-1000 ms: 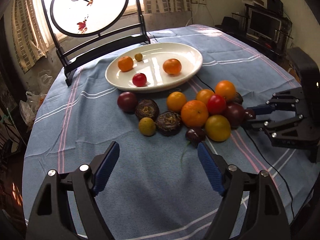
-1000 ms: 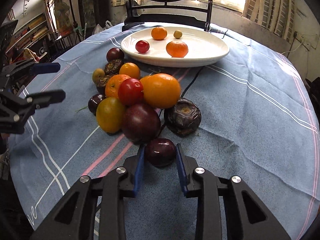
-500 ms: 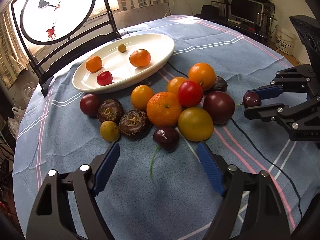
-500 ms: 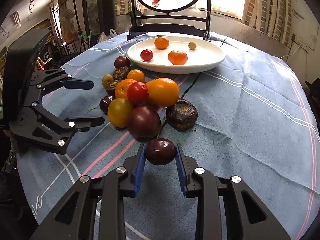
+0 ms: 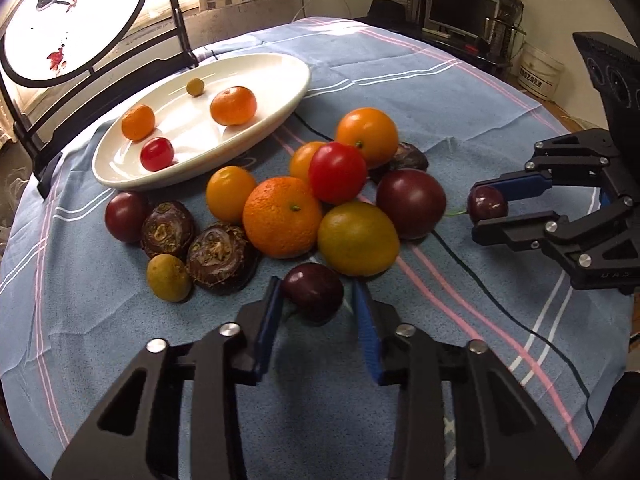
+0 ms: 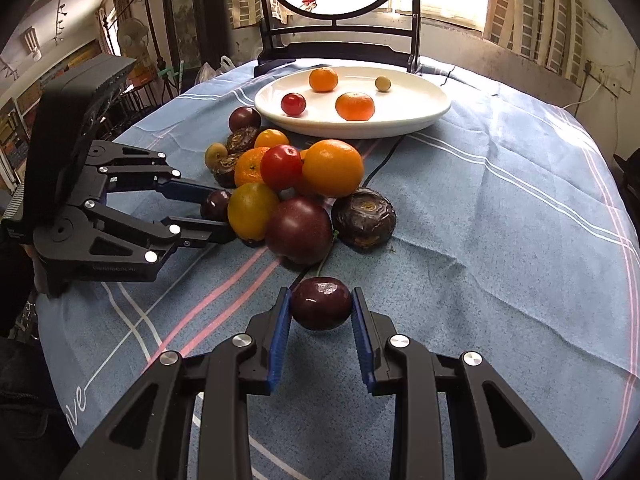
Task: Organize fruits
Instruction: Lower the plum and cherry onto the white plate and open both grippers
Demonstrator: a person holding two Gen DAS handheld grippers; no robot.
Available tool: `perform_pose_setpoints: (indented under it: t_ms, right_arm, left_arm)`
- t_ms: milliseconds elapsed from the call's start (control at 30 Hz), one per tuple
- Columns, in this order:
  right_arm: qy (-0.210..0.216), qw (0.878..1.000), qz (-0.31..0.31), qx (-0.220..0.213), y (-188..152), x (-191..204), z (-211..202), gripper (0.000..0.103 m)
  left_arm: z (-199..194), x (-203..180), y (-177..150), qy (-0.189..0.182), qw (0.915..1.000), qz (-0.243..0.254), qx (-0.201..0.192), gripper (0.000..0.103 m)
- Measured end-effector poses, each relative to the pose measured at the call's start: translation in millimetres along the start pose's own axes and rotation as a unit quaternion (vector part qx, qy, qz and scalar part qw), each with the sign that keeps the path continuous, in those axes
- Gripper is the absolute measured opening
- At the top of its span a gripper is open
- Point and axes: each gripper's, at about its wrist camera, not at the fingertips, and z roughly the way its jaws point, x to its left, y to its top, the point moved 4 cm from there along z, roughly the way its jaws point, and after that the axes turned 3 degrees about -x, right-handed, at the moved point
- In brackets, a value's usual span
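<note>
Gripping a dark cherry [image 6: 321, 303] clear of the cloth [image 6: 500, 216], right gripper [image 6: 320, 312] closed on it, stem toward pile, left gripper [image 5: 316, 300] part-open, straddling second cherry [image 5: 314, 286] beside pile.

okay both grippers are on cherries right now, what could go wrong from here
The left gripper brackets a cherry touching the yellow-green citrus; closing or lifting could nudge the heap and set round fruit rolling. The right gripper grips its cherry by the sides only, so it may slip on the way to the plate.
</note>
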Motion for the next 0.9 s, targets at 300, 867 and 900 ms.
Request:
perform_pose_setpoints:
  t_ms: [300, 867, 900]
  right_arm:
    - [0.0, 1.0, -0.001, -0.004, 0, 2, -4, 0.03]
    - [-0.018, 0.996, -0.026, -0.087, 55, 19, -49, 0.03]
    - [-0.021, 0.995, -0.029, -0.094, 62, 19, -53, 0.03]
  left_arm:
    - [-21, -1, -1, -0.004, 0.9997, -0.003, -0.024, 0.029]
    - [-90, 53, 26, 0.072, 0.9892, -0.088, -0.092, 0.029]
    - [-94, 58, 31, 0.079, 0.9877, -0.093, -0.098, 0.029]
